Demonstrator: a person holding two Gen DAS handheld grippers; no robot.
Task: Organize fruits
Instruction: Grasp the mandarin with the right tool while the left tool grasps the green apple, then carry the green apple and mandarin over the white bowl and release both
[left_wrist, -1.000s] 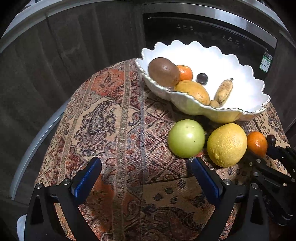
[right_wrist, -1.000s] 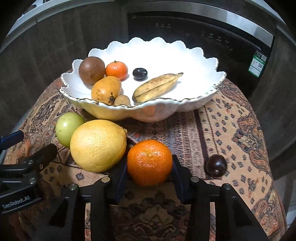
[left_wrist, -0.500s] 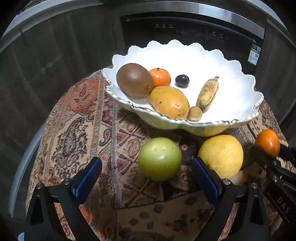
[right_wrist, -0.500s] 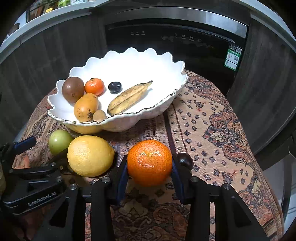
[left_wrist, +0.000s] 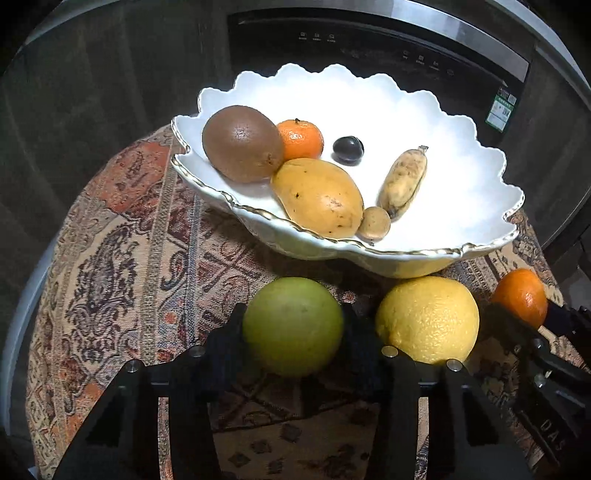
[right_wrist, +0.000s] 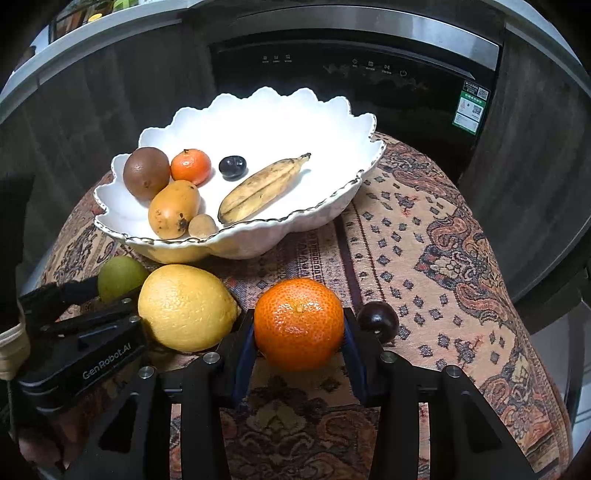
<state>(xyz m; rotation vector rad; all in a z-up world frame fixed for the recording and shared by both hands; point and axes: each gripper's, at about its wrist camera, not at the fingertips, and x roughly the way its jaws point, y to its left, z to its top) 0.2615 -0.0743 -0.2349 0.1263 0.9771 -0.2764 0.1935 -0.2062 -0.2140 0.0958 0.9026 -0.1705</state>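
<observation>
A white scalloped bowl (left_wrist: 461, 192) (right_wrist: 266, 122) on a patterned cloth holds a brown fruit (left_wrist: 242, 144), a small orange (left_wrist: 301, 138), a dark plum (left_wrist: 348, 149), a mango (left_wrist: 319, 197), a banana (left_wrist: 404, 182) and a small tan fruit (left_wrist: 374, 223). My left gripper (left_wrist: 293, 326) is shut on a green apple (left_wrist: 293, 325) (right_wrist: 120, 273) in front of the bowl. A big yellow citrus (left_wrist: 426, 319) (right_wrist: 188, 306) lies just right of it. My right gripper (right_wrist: 299, 326) is shut on an orange (right_wrist: 299, 323) (left_wrist: 521, 297).
A second dark plum (right_wrist: 376, 321) lies on the cloth beside the right gripper's right finger. The round table's patterned cloth (right_wrist: 443, 258) drops off at the right and left. A dark dishwasher front (right_wrist: 351, 70) and wooden cabinets stand behind the bowl.
My left gripper moved forward and closed on the green apple. My right gripper kept hold of the orange and lifted it back from the bowl, so the plum beside it came into view.
</observation>
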